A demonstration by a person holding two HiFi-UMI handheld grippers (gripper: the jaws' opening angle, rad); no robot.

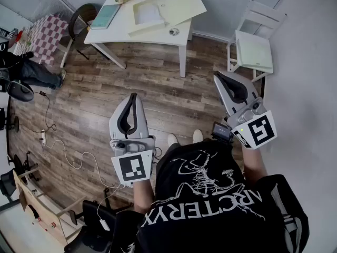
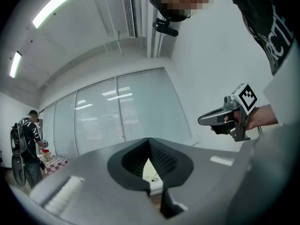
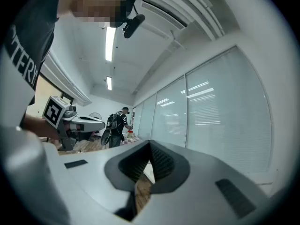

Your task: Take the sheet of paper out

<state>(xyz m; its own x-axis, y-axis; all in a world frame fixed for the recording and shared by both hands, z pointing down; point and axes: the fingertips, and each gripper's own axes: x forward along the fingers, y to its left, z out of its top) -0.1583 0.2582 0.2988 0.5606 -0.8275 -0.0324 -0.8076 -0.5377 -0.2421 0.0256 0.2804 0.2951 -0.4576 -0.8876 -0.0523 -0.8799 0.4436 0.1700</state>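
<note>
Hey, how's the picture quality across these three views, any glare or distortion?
Head view: evenly lit, sharp, wooden floor bowed by the wide lens. Left gripper view: ceiling light strip blown out, window blinds curved. Right gripper view: dark corners, foreground soft.

a staged office-style test room: wood-plank floor [image 1: 158,83], a white table [image 1: 113,33] at the far side with a white chair [image 1: 254,51] to its right, black office chairs [image 1: 18,91] at the left (partly cut off), a power strip [image 1: 43,136] with a cable [image 1: 79,154] trailing near, tall blinded windows [image 2: 122,111], a ceiling strip light [image 2: 61,3].
</note>
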